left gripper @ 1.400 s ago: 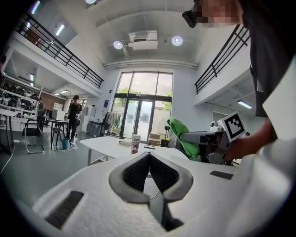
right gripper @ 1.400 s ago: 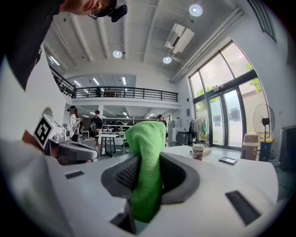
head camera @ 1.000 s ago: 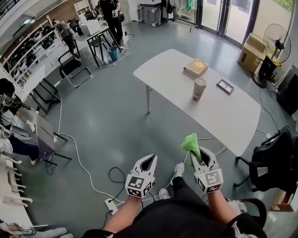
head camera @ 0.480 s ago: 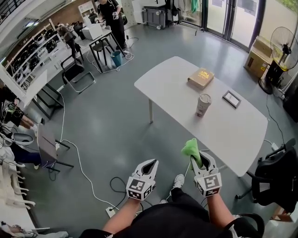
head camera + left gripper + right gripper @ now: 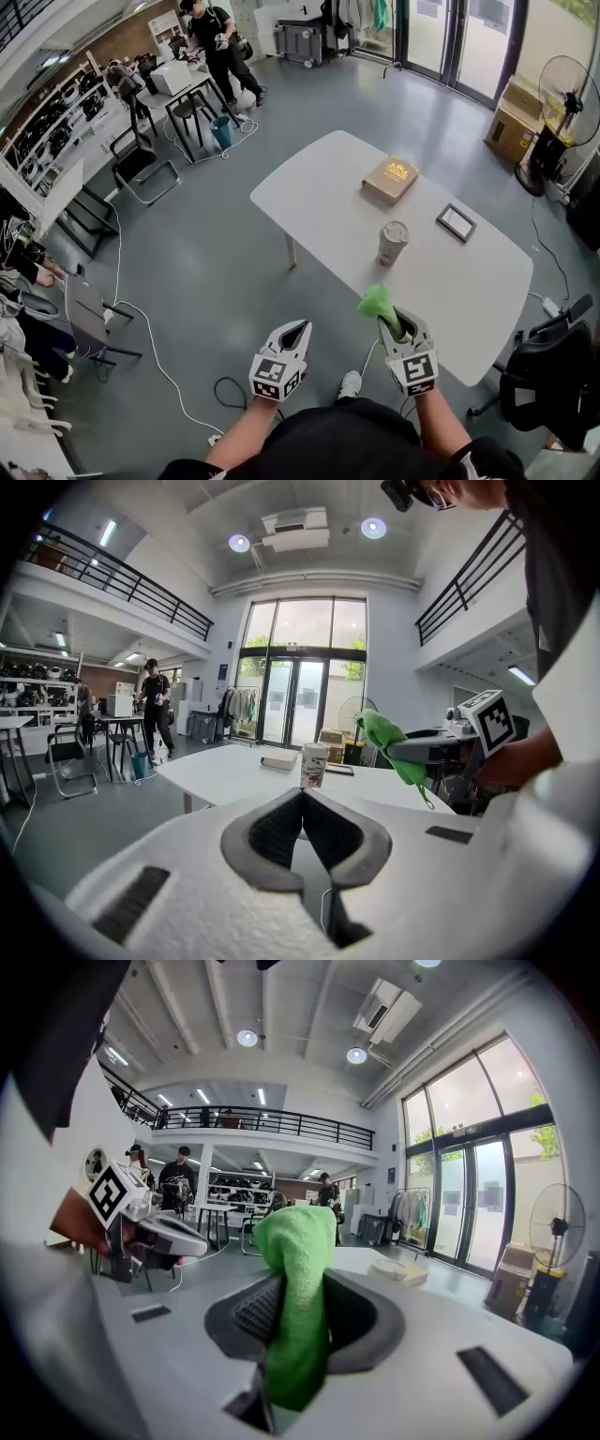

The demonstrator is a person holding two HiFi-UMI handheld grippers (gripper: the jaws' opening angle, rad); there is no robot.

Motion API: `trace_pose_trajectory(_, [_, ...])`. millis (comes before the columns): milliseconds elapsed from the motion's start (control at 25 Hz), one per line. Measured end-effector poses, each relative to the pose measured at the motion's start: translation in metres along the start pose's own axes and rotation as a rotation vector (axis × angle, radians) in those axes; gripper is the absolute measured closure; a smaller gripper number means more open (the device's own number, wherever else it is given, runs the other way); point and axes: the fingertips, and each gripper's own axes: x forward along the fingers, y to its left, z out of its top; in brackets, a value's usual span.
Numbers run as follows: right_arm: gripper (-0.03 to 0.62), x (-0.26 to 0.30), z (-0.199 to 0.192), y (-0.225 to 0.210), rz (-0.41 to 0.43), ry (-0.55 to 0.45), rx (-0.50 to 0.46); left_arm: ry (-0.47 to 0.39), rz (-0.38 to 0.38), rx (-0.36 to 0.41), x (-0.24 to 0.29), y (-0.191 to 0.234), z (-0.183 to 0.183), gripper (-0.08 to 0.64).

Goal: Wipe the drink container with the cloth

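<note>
The drink container (image 5: 393, 243), a lidded cup, stands upright on the white bench (image 5: 319, 197), between the bench's near edge and a brown book (image 5: 391, 178), with a small dark frame (image 5: 456, 222) to its right. We hold the 2 grippers by that near edge, apart from the cup. Our right gripper (image 5: 394, 321) has its jaws pinching the green cloth (image 5: 379, 302), which sticks up past the tips. Our left gripper (image 5: 294, 330) has its jaws pressed together on nothing.
</note>
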Motion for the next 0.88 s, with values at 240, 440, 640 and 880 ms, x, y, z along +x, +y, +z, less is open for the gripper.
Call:
trace_pose_trajectory(240, [0.48,0.021,0.0,-0.029,-0.001,0.001,-0.042,0.006,-0.004,0.021,0.032,-0.002,0.014,0.548])
trace_pose_trajectory(440, [0.48,0.042,-0.004,-0.042,0.0,0.013,-0.1,0.025,-0.025,0.046,0.055,0.002,0.016,0.548])
trace_pose_trajectory(640, [0.48,0.07,-0.013,-0.049,-0.023,0.063,-0.166,0.035,-0.069,0.049,0.078,0.019,0.014,0.547])
trace_pose_trajectory(880, [0.48,0.101,-0.021,-0.058,-0.082,0.148,-0.242,0.06,-0.149,0.057,0.111,0.045,0.016,0.547])
